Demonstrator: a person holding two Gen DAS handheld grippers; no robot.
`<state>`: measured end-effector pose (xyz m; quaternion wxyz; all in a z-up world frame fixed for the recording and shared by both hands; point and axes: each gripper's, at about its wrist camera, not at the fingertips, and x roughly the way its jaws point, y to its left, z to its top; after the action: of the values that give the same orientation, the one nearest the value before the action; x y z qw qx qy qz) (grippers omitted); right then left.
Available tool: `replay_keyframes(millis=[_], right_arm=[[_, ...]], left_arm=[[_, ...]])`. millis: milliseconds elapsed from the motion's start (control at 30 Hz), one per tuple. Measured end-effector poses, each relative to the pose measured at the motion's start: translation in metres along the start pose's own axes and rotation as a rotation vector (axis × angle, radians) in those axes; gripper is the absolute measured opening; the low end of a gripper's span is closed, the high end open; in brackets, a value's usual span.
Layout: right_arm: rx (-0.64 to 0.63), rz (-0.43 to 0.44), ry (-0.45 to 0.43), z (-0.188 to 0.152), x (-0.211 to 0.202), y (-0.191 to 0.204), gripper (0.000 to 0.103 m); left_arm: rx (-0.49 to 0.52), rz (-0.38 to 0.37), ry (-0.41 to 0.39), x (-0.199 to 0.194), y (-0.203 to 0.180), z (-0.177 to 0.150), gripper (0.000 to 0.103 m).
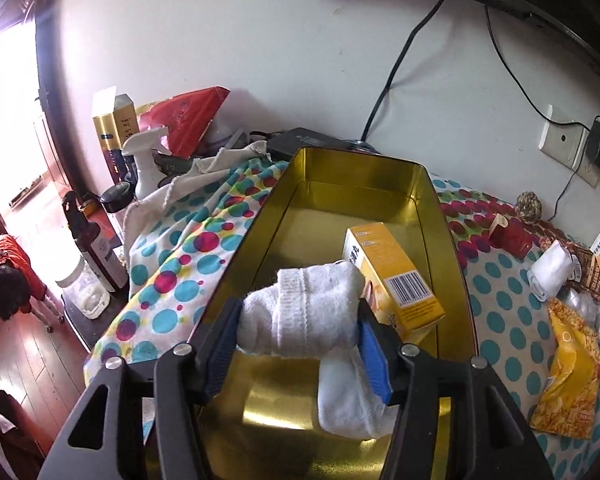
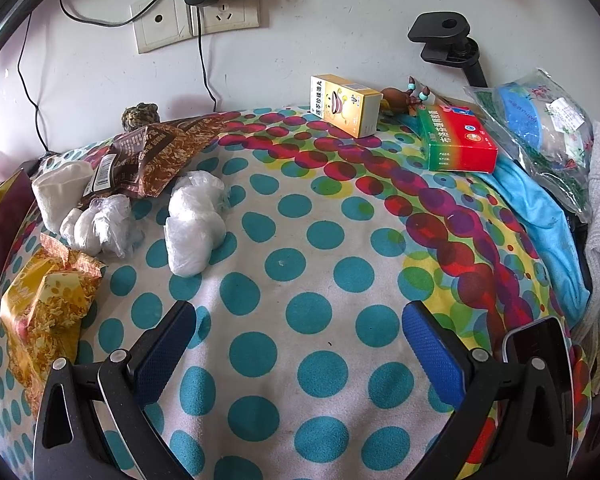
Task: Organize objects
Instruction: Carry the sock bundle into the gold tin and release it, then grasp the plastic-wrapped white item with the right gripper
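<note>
In the left wrist view my left gripper (image 1: 298, 306) is shut on a rolled white sock (image 1: 300, 320), both blue pads against its ends. One loose end of the sock hangs down at the right. It hovers over the near part of an open gold tin (image 1: 352, 158). A yellow medicine box (image 1: 396, 276) lies inside the tin just beyond the sock. In the right wrist view my right gripper (image 2: 300, 308) stands open above the dotted tablecloth (image 2: 300, 240), nothing between its fingers. Another yellow medicine box (image 2: 346, 104) and a green-red box (image 2: 458, 140) sit near the wall.
Two plastic-wrapped white bundles (image 2: 196, 220), a brown snack bag (image 2: 148, 152), a yellow snack bag (image 2: 48, 304) and a folded white sock (image 2: 60, 192) lie left of my right gripper. A phone (image 2: 536, 344) and blue cloth (image 2: 540, 216) lie right. A spray bottle (image 1: 144, 160) and dark bottle (image 1: 100, 248) stand left of the tin.
</note>
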<state>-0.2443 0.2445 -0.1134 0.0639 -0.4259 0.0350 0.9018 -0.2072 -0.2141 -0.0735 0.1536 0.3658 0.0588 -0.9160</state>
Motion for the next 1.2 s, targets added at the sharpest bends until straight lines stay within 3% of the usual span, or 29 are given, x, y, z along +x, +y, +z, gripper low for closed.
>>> replay_keyframes(millis=[100, 200, 300, 433, 567, 667, 833, 900, 967, 1000, 1200], right_arm=[[-0.001, -0.003, 0.0, 0.0, 0.001, 0.001, 0.103], [-0.003, -0.004, 0.001, 0.0, 0.001, 0.001, 0.103], [-0.01, -0.008, 0.005, 0.0, 0.002, 0.002, 0.103], [-0.024, 0.0, 0.012, -0.002, 0.002, 0.005, 0.103], [-0.033, -0.004, 0.003, -0.002, 0.0, 0.006, 0.103], [-0.076, 0.0, -0.01, 0.0, -0.002, 0.015, 0.103], [-0.163, -0.011, -0.038, 0.022, -0.003, 0.044, 0.101], [-0.193, 0.012, -0.026, 0.031, 0.003, 0.058, 0.093], [-0.234, -0.006, 0.006, 0.037, 0.015, 0.072, 0.073], [-0.237, -0.008, 0.023, 0.038, 0.022, 0.076, 0.069], [-0.14, 0.08, 0.044, 0.044, 0.042, 0.066, 0.035]], left_arm=[[-0.002, -0.002, -0.043, -0.01, 0.003, 0.001, 0.062], [0.001, -0.036, -0.117, -0.027, 0.007, 0.005, 0.077], [0.001, -0.053, -0.141, -0.047, 0.01, 0.01, 0.08], [-0.006, -0.168, -0.28, -0.11, 0.005, -0.009, 0.082], [0.035, -0.289, -0.297, -0.152, -0.016, -0.07, 0.082], [0.05, -0.364, -0.231, -0.155, -0.031, -0.12, 0.082], [0.091, -0.418, -0.187, -0.15, -0.05, -0.149, 0.082], [0.094, -0.438, -0.18, -0.147, -0.053, -0.15, 0.082], [0.102, -0.439, -0.161, -0.143, -0.055, -0.153, 0.082], [0.104, -0.442, -0.155, -0.141, -0.055, -0.154, 0.082], [0.101, -0.454, -0.154, -0.141, -0.053, -0.159, 0.082]])
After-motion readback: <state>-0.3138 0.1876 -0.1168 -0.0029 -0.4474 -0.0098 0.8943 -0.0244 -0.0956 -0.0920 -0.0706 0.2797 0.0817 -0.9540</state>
